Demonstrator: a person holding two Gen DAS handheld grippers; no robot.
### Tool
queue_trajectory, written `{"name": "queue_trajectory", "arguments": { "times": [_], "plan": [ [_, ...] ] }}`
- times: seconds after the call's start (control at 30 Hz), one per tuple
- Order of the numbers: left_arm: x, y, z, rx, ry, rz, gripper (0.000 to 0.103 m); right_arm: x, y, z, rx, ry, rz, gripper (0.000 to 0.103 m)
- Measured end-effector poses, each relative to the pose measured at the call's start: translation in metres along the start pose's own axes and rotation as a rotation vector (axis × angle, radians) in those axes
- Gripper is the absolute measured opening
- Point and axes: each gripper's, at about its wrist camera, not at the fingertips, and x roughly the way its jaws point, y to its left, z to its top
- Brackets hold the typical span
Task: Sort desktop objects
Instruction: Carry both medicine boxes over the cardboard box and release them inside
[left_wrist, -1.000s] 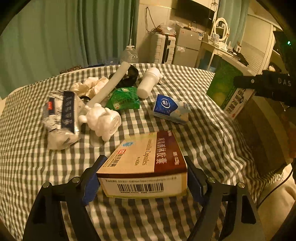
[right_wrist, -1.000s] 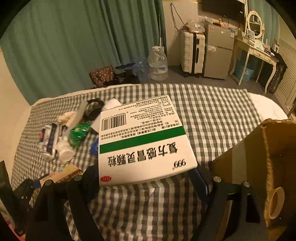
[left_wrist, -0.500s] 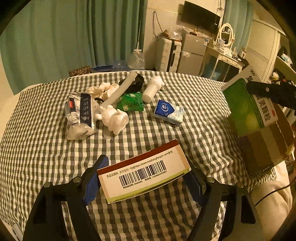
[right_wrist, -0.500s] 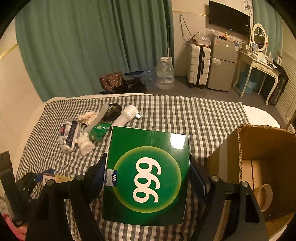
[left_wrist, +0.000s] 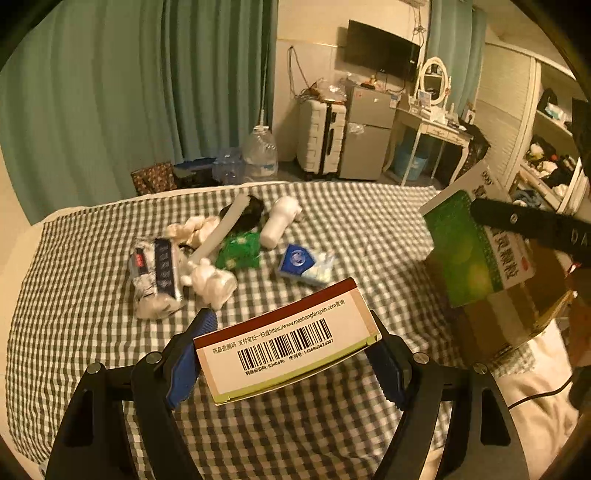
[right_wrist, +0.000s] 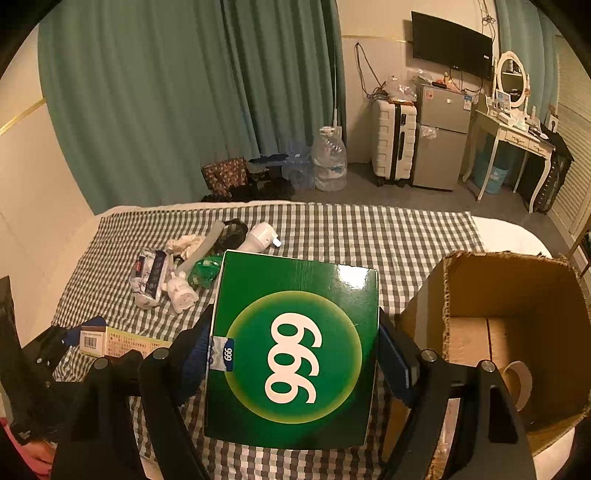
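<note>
My left gripper (left_wrist: 288, 350) is shut on a white medicine box with a maroon band and a barcode (left_wrist: 284, 341), held above the checked tabletop. The box also shows in the right wrist view (right_wrist: 110, 341). My right gripper (right_wrist: 295, 350) is shut on a green 999 medicine box (right_wrist: 295, 350), held above the table just left of an open cardboard box (right_wrist: 517, 332). The green box also shows in the left wrist view (left_wrist: 469, 251), above the cardboard box (left_wrist: 517, 314).
On the checked cloth (left_wrist: 92, 332) lie a foil packet (left_wrist: 155, 273), a white toy figure (left_wrist: 210, 280), a green pouch (left_wrist: 238, 251), a white bottle (left_wrist: 277, 225), a white tube (left_wrist: 221, 232) and a blue tissue pack (left_wrist: 306, 262). A tape roll (right_wrist: 519, 384) lies inside the cardboard box.
Both grippers have risen with their boxes. The maroon-banded box tipped up to show its barcode end. The green box turned to show its 999 face and moved nearer the cardboard box.
</note>
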Motion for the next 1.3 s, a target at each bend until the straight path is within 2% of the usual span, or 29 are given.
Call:
{"name": "queue_trajectory", "arguments": {
  "times": [0.17,0.23,0.4,0.6,0.97,1.3],
  "plan": [
    [-0.010,-0.014,0.016,-0.018,-0.025,-0.022,0.080,-0.012,-0.007,0.005,-0.012,-0.011,-0.003,0.079],
    [-0.014,-0.025,0.025,-0.005,-0.041,-0.013,0.080,-0.017,-0.011,0.006,-0.014,-0.019,-0.009,0.079],
    [-0.020,-0.052,0.045,0.017,-0.072,-0.050,0.080,-0.027,-0.028,0.013,-0.003,-0.028,-0.024,0.079],
    [-0.018,-0.104,0.071,0.067,-0.087,-0.105,0.080,-0.044,-0.059,0.021,0.013,-0.051,-0.063,0.079],
    [0.005,-0.204,0.102,0.141,-0.070,-0.225,0.080,-0.065,-0.154,0.027,0.102,-0.071,-0.188,0.079],
    [0.032,-0.270,0.098,0.210,-0.040,-0.305,0.079,-0.058,-0.238,0.002,0.221,-0.026,-0.253,0.079]
  ]
}}
